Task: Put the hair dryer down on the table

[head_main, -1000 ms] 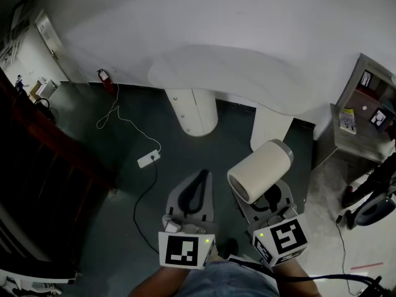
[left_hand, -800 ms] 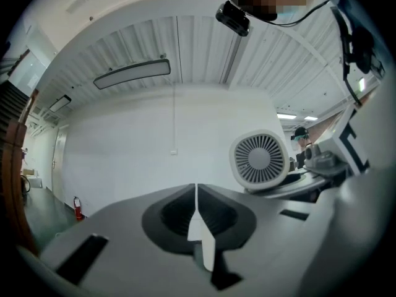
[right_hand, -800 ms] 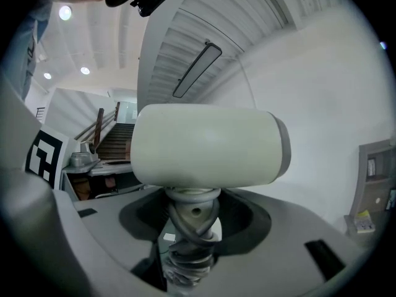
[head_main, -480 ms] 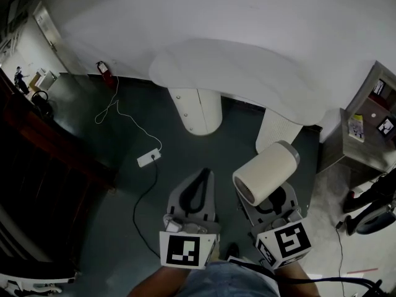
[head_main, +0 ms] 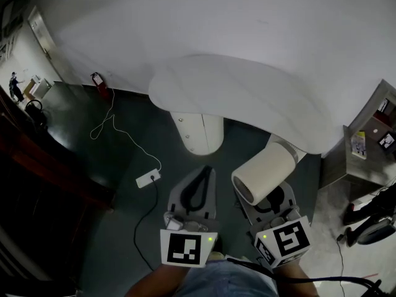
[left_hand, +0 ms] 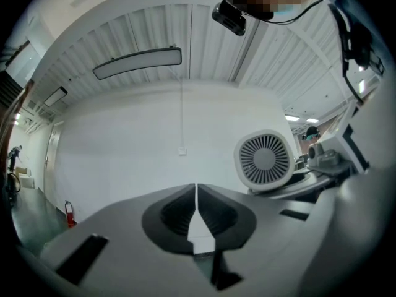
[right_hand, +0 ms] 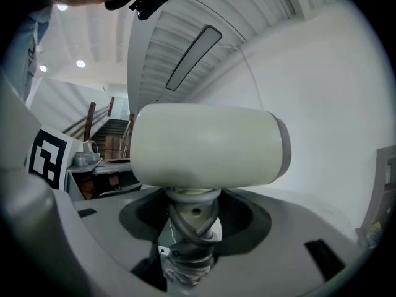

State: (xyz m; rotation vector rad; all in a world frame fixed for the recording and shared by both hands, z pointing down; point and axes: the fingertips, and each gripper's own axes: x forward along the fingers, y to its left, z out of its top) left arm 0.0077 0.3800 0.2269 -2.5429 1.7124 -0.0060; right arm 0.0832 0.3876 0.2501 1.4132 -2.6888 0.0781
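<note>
A cream, barrel-shaped hair dryer (head_main: 263, 173) is held up in the air by my right gripper (head_main: 273, 201), just in front of the near edge of the white oval table (head_main: 247, 94). In the right gripper view the dryer's body (right_hand: 204, 144) lies crosswise above the jaws, and my right gripper (right_hand: 192, 224) is shut on its handle, which has grey cord wound round it. My left gripper (head_main: 197, 193) hangs beside it, shut and empty. In the left gripper view my left gripper (left_hand: 196, 212) has its jaws closed together, and the dryer's round rear grille (left_hand: 263, 159) shows at the right.
The table stands on two white pedestal legs (head_main: 197, 132). On the dark floor lie a white power strip (head_main: 148, 178) and its cable; a red fire extinguisher (head_main: 99, 82) stands by the wall. A grey shelf unit (head_main: 371, 141) is at the right, dark railings at the left.
The table has come closer to both grippers in the head view, and the dryer now nearly meets its near edge. Both grippers keep the same hold and spacing.
</note>
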